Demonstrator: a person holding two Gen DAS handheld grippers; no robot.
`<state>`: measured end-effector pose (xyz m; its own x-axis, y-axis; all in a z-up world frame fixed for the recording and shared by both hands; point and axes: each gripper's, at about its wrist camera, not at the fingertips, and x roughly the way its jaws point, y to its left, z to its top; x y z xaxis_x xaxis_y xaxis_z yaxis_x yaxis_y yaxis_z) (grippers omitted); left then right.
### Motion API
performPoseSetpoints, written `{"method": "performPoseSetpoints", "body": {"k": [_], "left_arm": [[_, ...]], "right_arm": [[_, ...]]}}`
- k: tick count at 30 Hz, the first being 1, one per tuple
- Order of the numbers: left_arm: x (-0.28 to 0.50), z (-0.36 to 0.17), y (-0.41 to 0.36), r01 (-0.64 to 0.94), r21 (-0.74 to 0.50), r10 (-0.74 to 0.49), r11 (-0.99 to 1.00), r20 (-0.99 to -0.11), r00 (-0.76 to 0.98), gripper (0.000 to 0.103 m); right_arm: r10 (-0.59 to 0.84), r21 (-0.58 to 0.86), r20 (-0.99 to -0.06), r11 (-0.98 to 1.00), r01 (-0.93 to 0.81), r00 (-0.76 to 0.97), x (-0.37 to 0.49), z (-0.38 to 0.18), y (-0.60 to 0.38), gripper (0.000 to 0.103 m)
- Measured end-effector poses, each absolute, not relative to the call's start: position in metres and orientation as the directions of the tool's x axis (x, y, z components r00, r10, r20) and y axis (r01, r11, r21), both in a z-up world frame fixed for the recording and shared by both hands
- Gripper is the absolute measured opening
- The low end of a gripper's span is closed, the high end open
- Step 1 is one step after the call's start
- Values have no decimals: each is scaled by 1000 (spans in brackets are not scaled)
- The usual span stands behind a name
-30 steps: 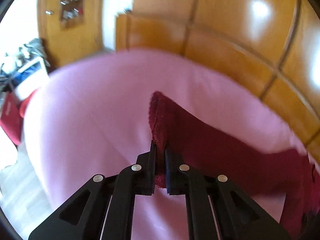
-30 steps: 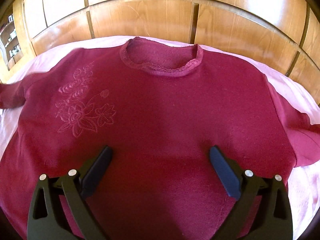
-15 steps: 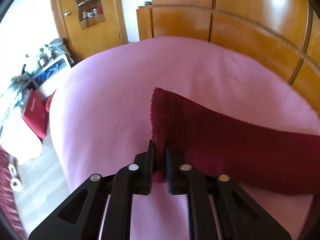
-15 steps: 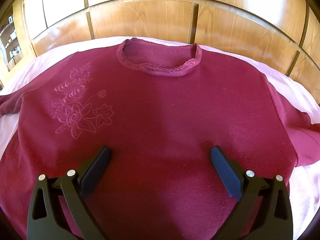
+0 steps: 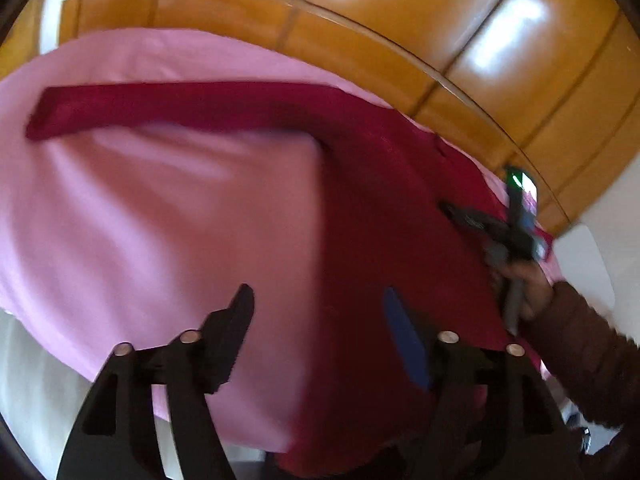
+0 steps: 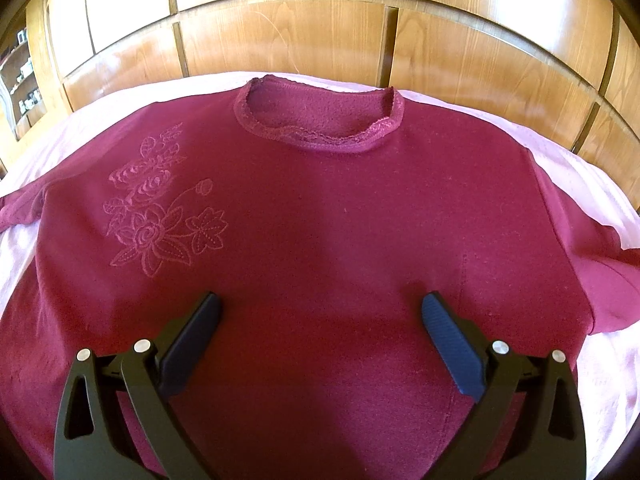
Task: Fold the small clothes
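A dark red sweater point(image 6: 320, 220) with a lace neckline and a stitched flower on its chest lies flat, front up, on a pink bed sheet point(image 6: 600, 200). My right gripper point(image 6: 320, 312) is open and empty, just above the sweater's lower front. In the left wrist view the sweater's body point(image 5: 380, 220) lies at the right and its left sleeve point(image 5: 160, 108) stretches out straight to the left over the sheet point(image 5: 160, 240). My left gripper point(image 5: 320, 304) is open and empty, above the sweater's left side edge. The right gripper point(image 5: 480, 224) and the hand holding it show there too.
A wooden panelled headboard point(image 6: 320, 28) runs behind the bed. The sweater's right sleeve point(image 6: 608, 280) is bunched at the right edge. A shelf with small items point(image 6: 20, 80) stands at far left. The bed's near-left edge drops to a pale floor point(image 5: 32, 380).
My left gripper has let go of the left sleeve cuff, opened, and swung right toward the sweater's body. The sleeve now lies stretched out flat. The right gripper has barely moved.
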<state>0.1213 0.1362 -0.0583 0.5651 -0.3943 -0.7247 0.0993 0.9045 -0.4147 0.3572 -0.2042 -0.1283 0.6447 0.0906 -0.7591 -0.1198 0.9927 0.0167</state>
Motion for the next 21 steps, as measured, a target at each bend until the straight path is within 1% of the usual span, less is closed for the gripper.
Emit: {"method": "performPoseSetpoints", "body": {"k": [1, 3, 5, 7, 8, 9, 10, 14, 16, 18, 21], "left_arm": [[121, -64, 124, 126, -414, -413, 902, -737, 535, 67], [120, -75, 105, 157, -368, -395, 917, -774, 494, 67], [124, -85, 91, 169, -364, -400, 916, -791, 464, 67], [122, -90, 83, 168, -306, -348, 937, -804, 481, 51], [123, -92, 80, 169, -284, -330, 944, -811, 483, 33], [121, -92, 80, 167, -297, -341, 940, -806, 483, 12], [121, -91, 84, 165, -322, -361, 932, -800, 480, 12], [108, -76, 84, 167, -284, -329, 944, -786, 524, 11], [102, -82, 87, 151, -265, -304, 952, -799, 519, 11], [105, -96, 94, 118, -287, -307, 951, -816, 491, 11], [105, -93, 97, 103, -315, -324, 943, -808, 493, 12]], "right_arm": [[89, 15, -759, 993, -119, 645, 357, -128, -204, 101], [86, 13, -758, 993, -117, 647, 356, -128, -204, 101], [82, 9, -756, 993, -115, 649, 356, -128, -203, 100], [81, 7, -755, 993, -115, 651, 355, -128, -204, 100], [81, 9, -755, 993, -114, 650, 355, -128, -204, 100], [79, 7, -756, 994, -114, 650, 356, -128, -203, 100], [76, 3, -755, 994, -113, 651, 356, -128, -203, 100], [68, -6, -751, 994, -109, 657, 355, -127, -203, 101], [71, 2, -751, 994, -106, 656, 355, -127, -204, 101], [67, -2, -752, 994, -105, 656, 354, -127, -204, 101], [71, 5, -762, 995, -103, 644, 355, -126, -205, 101]]}}
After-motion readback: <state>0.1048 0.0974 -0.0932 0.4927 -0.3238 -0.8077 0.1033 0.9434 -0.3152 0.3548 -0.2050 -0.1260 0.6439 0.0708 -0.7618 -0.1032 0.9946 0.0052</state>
